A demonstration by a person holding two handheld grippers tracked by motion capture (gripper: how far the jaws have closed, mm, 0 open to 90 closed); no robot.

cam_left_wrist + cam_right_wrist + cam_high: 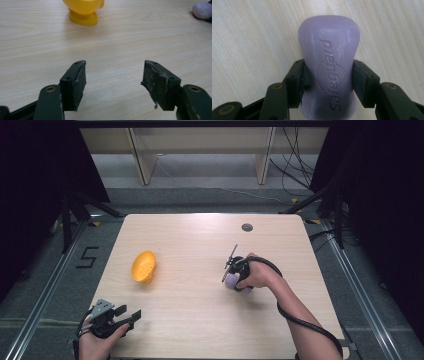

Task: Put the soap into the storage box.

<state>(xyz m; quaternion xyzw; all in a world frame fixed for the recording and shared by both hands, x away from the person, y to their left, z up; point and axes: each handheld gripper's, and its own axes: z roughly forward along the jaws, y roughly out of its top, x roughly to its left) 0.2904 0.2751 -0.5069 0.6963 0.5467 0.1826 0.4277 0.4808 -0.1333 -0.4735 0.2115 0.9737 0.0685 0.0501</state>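
Right gripper (328,75) pads clamp waist of purple soap bar (328,62); raised "Safeguard" lettering readable in right gripper view. Bar's long axis runs straight away between jaws. High view: bar well right of yellow dish (143,266). Left gripper (113,80) gapes, empty.

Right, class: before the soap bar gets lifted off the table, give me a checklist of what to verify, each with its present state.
1. Right gripper pads pressed on both sides of the purple soap bar: ok.
2. Grip at the bar's narrow waist: ok.
3. Bar lifted off the table: cannot tell.
4. Left gripper open, holding nothing: ok.
5. Yellow dish well apart from the bar: ok.
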